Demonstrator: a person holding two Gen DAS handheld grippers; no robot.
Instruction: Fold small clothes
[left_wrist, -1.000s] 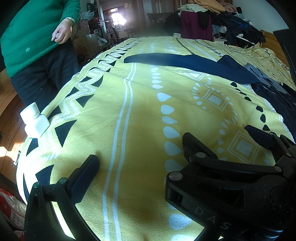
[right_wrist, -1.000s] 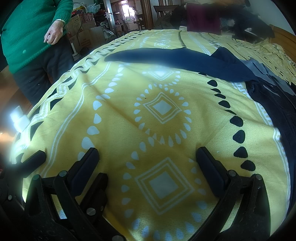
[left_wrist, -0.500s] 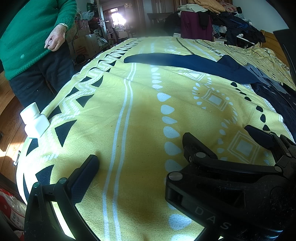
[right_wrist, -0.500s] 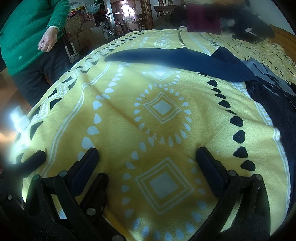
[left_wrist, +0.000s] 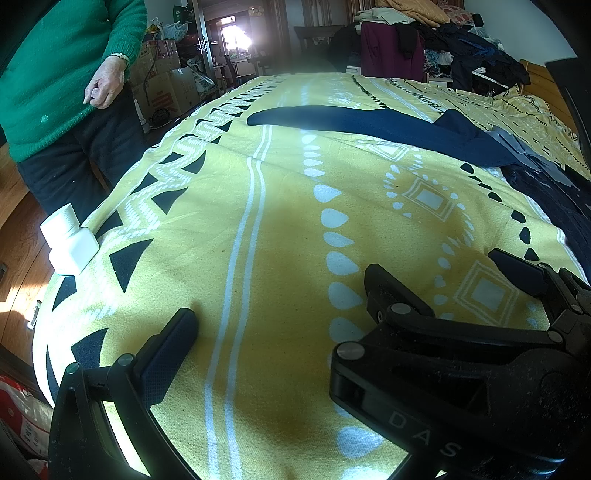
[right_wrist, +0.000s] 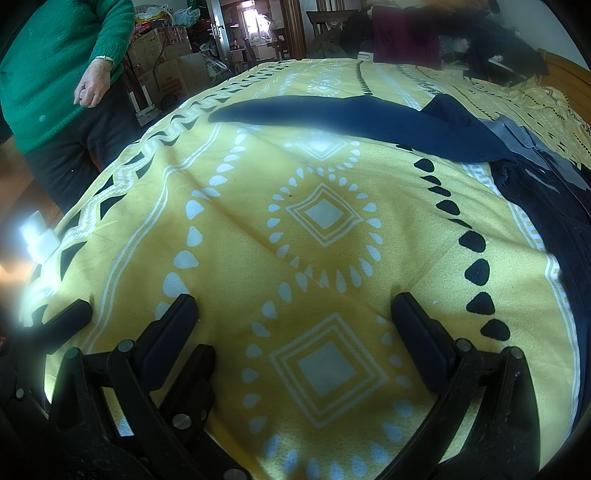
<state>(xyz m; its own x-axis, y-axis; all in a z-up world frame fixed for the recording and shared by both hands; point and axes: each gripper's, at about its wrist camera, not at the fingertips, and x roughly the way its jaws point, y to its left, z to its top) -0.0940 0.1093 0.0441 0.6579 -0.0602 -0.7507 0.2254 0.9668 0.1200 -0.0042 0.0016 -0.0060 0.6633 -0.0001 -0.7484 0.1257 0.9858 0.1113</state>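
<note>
A long navy garment (left_wrist: 369, 122) (right_wrist: 351, 118) lies flat across the far part of the yellow patterned blanket (left_wrist: 258, 206) (right_wrist: 240, 221). A darker garment (left_wrist: 554, 210) (right_wrist: 546, 229) with a grey piece (left_wrist: 524, 147) on it lies at the right edge. Both grippers rest low on the near end of the blanket, well short of the clothes. My left gripper (left_wrist: 295, 321) is open and empty; its right finger is hidden behind the right gripper's body. My right gripper (right_wrist: 295, 301) (left_wrist: 434, 262) is open too, with only blanket between its fingers. The left gripper's fingers (right_wrist: 70, 317) show beside it.
A person in a green sweater (left_wrist: 55, 74) (right_wrist: 48, 74) stands at the bed's left side. A white bottle (left_wrist: 70, 240) sits on the left edge of the bed. Heaped clothes (left_wrist: 406, 37) and cardboard boxes (left_wrist: 166, 88) fill the back of the room.
The person's hand has dropped lower in front of the sweater. Neither gripper nor any garment has moved.
</note>
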